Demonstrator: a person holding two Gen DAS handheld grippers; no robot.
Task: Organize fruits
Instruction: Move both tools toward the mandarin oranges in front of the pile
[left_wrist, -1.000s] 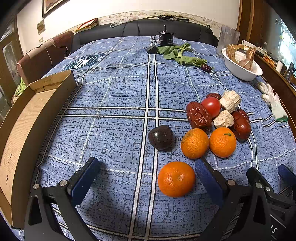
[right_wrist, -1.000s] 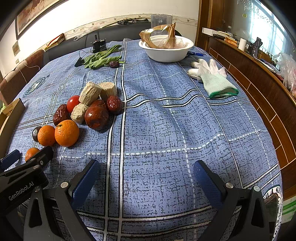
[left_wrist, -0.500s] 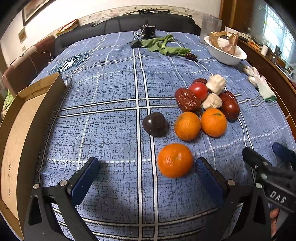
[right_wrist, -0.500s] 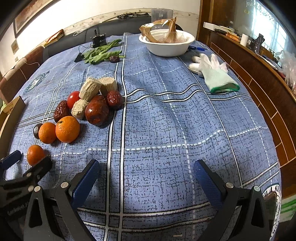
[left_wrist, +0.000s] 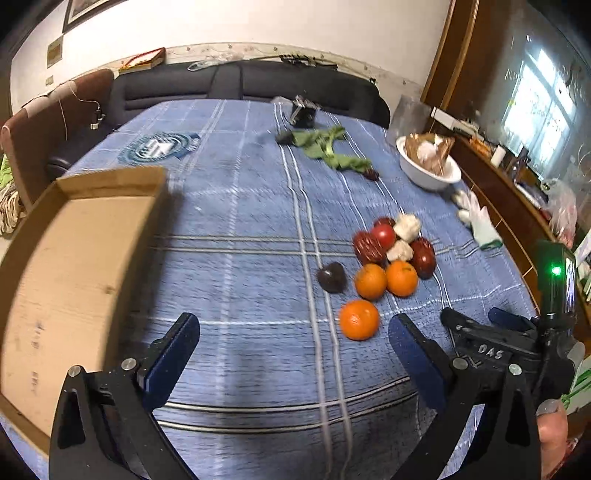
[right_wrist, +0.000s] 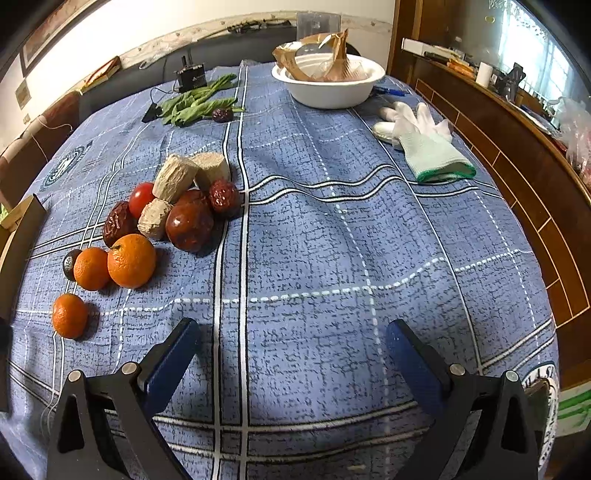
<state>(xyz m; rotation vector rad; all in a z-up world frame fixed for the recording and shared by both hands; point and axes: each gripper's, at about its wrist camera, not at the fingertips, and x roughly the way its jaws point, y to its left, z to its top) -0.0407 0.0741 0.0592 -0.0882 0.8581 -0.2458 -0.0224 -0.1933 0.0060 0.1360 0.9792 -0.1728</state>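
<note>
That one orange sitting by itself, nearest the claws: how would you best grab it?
Grip the lone orange across its widest middle, coming down from above and from the near side, with the open left claw that sits just short of it. It is round with no handle, so the fingers must close at the broadest part or it will squirt out. The blue cloth beside it is bare, leaving room for both fingers.

A dark sofa (left_wrist: 258, 83) lines the white wall (left_wrist: 258, 26), beside a bright window (left_wrist: 535, 92).
</note>
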